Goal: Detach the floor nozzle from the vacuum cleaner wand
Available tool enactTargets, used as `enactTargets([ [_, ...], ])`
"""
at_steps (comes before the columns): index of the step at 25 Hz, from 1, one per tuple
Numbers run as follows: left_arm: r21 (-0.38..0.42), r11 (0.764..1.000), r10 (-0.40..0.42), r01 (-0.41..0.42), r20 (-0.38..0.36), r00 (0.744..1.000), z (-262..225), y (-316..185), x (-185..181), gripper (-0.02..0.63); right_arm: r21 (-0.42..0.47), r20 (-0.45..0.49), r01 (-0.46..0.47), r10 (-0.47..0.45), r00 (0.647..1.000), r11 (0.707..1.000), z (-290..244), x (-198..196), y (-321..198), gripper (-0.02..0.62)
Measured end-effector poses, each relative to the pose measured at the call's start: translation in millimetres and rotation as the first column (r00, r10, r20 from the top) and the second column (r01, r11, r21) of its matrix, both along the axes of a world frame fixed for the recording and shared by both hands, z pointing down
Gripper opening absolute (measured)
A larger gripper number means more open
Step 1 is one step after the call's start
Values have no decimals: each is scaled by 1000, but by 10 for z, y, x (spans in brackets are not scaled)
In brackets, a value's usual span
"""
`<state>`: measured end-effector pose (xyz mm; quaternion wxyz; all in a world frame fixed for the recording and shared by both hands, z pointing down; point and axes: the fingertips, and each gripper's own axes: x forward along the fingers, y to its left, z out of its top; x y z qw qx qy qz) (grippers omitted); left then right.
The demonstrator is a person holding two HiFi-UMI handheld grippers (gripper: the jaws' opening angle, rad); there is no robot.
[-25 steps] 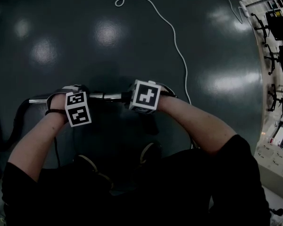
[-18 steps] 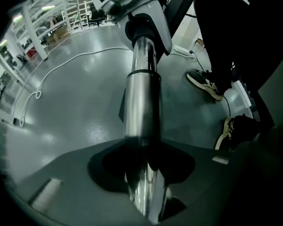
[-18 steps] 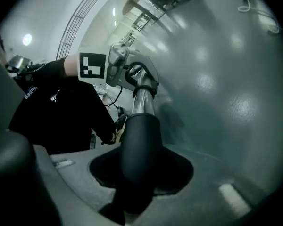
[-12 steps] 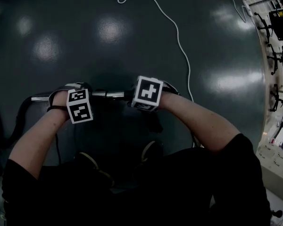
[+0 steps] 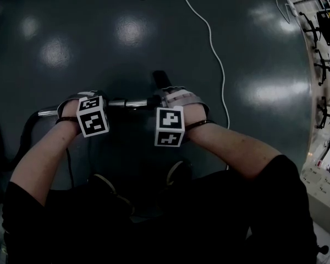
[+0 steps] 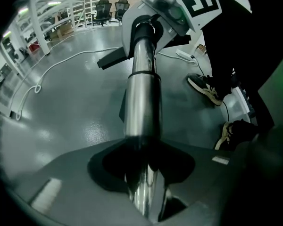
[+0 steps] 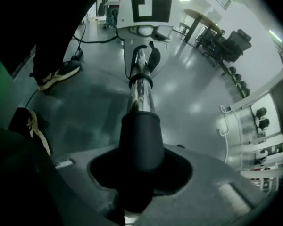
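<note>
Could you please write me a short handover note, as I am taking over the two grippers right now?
Left gripper: shut on the chrome wand.
Right gripper: shut on the black nozzle neck, which sleeves over the wand.
Position: wand held roughly level above the floor; a black part, likely the floor nozzle, sticks out past the right gripper.
Done: both grips set.
Left: neck looks seated on the wand; pull them apart, perhaps with a twist.

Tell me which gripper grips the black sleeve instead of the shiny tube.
The right gripper holds the black sleeve; the left gripper holds the bare shiny tube.
</note>
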<state>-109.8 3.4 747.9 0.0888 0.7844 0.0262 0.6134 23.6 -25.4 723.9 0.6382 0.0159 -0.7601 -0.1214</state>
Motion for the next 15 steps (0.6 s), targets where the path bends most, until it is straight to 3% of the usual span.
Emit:
enactTargets([
  [3,2,1000,6,-6,-4,1000,-17,-10,-8,153,-212,54,-76,89,995,974,-36,-55,117,107],
  [8,15,1000,6,-6,-13,1000,-27,-29,-8,153,-452,52,-131,172,984,882,-100,-94,198,109],
  [13,30,1000,5,-4,-16,1000,-13,-30,-6,153,-641,-28,-205,244,969,739,-131,-34,303,109],
  [15,34,999,10,-9,-13,1000,-34,-22,-5,153,-715,-51,-223,268,962,663,-175,-43,347,110],
])
